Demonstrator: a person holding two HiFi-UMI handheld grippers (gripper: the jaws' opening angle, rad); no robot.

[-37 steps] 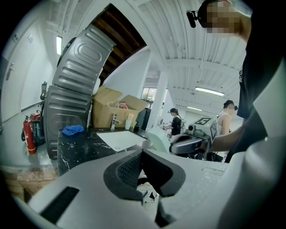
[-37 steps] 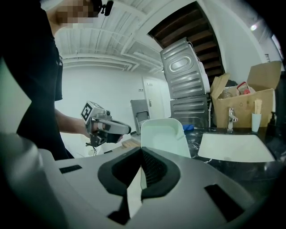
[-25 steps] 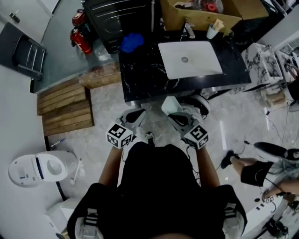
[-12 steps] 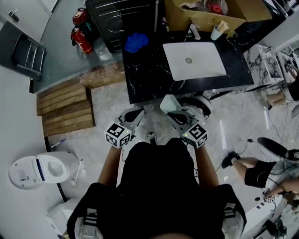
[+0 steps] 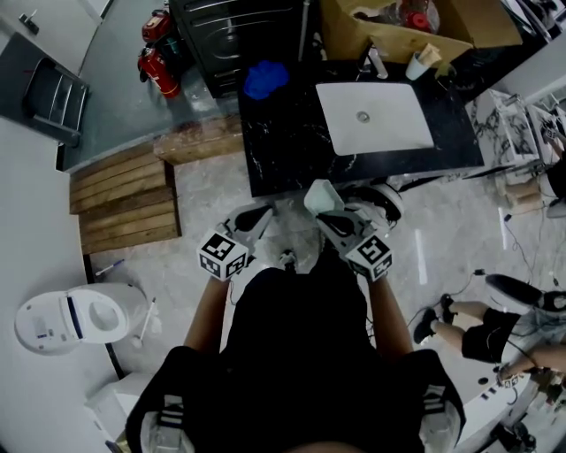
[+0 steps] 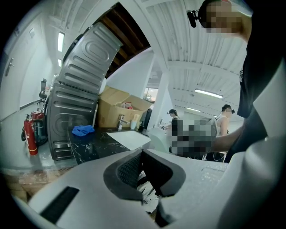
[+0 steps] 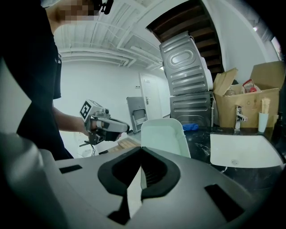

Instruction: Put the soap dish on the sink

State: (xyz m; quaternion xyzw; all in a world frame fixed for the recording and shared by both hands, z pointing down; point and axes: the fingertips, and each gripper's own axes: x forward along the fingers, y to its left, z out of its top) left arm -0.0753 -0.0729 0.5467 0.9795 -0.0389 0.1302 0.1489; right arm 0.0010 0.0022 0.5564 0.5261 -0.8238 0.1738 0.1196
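My right gripper (image 7: 141, 162) is shut on a pale green soap dish (image 7: 163, 136), which stands up edge-on between its jaws; in the head view the soap dish (image 5: 322, 196) hangs just short of the black marble counter (image 5: 292, 146). The white sink basin (image 5: 375, 117) lies set into that counter, ahead and to the right. The basin (image 7: 243, 151) appears to the right of the dish in the right gripper view. My left gripper (image 5: 255, 216) is held beside the right one, its jaws shut with nothing between them (image 6: 142, 154).
A blue cloth (image 5: 265, 78) lies on the counter's far left corner. A faucet (image 5: 375, 60), a cup (image 5: 419, 62) and a cardboard box (image 5: 402, 26) stand behind the basin. Wooden pallets (image 5: 124, 199) and a toilet (image 5: 75, 318) are at left, fire extinguishers (image 5: 152, 55) beyond. A person's legs (image 5: 482, 332) are at right.
The counter and sink have shifted slightly rightward and upward in the head view. Both grippers keep their places in front of me, the dish still held.
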